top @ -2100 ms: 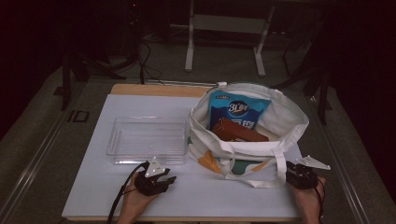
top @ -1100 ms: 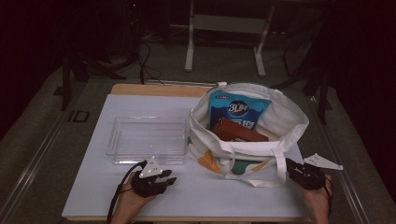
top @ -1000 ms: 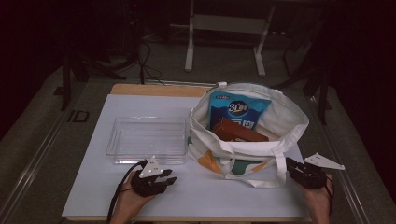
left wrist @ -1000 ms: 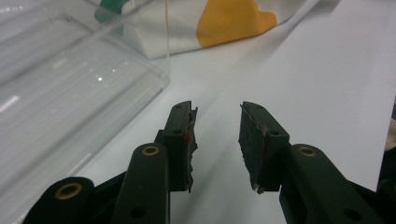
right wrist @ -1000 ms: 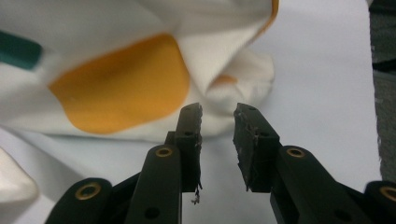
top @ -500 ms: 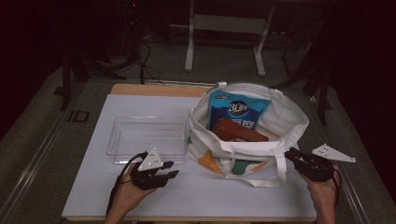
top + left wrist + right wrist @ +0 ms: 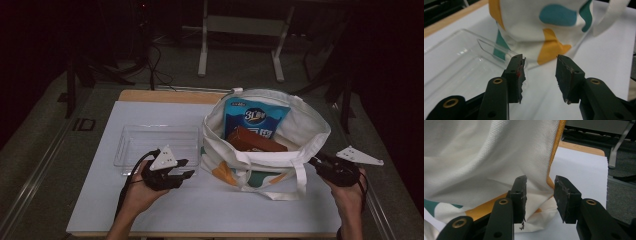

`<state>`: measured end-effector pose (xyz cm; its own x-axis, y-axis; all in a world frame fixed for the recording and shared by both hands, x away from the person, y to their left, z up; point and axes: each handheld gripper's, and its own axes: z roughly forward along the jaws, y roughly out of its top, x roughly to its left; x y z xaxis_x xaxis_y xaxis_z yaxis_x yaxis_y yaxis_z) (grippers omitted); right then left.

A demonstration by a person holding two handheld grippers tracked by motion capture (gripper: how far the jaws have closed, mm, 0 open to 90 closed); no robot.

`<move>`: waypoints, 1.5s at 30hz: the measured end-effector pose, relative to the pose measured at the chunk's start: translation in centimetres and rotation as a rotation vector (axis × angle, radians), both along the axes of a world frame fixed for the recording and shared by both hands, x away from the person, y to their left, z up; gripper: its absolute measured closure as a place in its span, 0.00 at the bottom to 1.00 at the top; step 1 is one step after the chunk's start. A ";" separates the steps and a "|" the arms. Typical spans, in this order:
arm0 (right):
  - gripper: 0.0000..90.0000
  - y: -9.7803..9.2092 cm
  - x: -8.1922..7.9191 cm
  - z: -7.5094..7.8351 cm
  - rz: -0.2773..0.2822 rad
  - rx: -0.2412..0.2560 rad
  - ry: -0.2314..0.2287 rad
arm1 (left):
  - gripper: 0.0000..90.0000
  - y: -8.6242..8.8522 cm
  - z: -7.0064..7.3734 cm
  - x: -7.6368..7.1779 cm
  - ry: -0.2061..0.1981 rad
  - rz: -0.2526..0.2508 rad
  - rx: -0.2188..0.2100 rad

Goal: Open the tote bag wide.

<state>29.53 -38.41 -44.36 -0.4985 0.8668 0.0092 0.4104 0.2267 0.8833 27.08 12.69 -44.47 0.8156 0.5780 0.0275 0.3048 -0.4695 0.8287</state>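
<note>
A white tote bag (image 7: 300, 127) with teal and orange patches stands open on the white table (image 7: 150, 210). Inside it lie a blue snack packet (image 7: 255, 117) and a brown box (image 7: 255, 142). My left gripper (image 7: 184, 168) hovers open by the near right corner of a clear plastic tray (image 7: 150, 145), jaws pointing at the bag's patterned side (image 7: 544, 30); the tray (image 7: 456, 65) lies at the left in the left gripper view. My right gripper (image 7: 314, 162) is open at the bag's right side, its jaws close around a fold of cloth (image 7: 499, 152).
A loose bag handle (image 7: 295, 180) droops onto the table in front of the bag. The table's wooden far edge (image 7: 170, 96) meets a dark floor with cables and a metal stand (image 7: 240, 25) behind. Bare tabletop stretches along the near edge.
Both hands have lifted and moved forward toward the bag. The left gripper has risen off the table near the tray; the right gripper has closed in on the bag's right side.
</note>
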 end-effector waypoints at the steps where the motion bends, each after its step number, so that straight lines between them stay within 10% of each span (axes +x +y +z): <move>1: 0.69 0.0 0.1 0.0 0.001 -0.001 -0.003 | 0.63 0.0 0.2 0.2 -0.004 0.002 0.001; 19: 0.74 0.0 1.0 -0.2 0.027 -0.003 0.008 | 0.61 -0.8 2.1 4.4 -0.041 0.035 -0.039; 33: 0.84 -0.1 1.2 -0.1 0.034 -0.008 -0.001 | 0.70 -3.1 3.0 6.8 -0.072 0.014 0.033; 45: 0.97 0.2 1.1 -0.1 0.026 -0.027 -0.030 | 0.97 -4.7 3.5 7.1 -0.087 0.026 0.086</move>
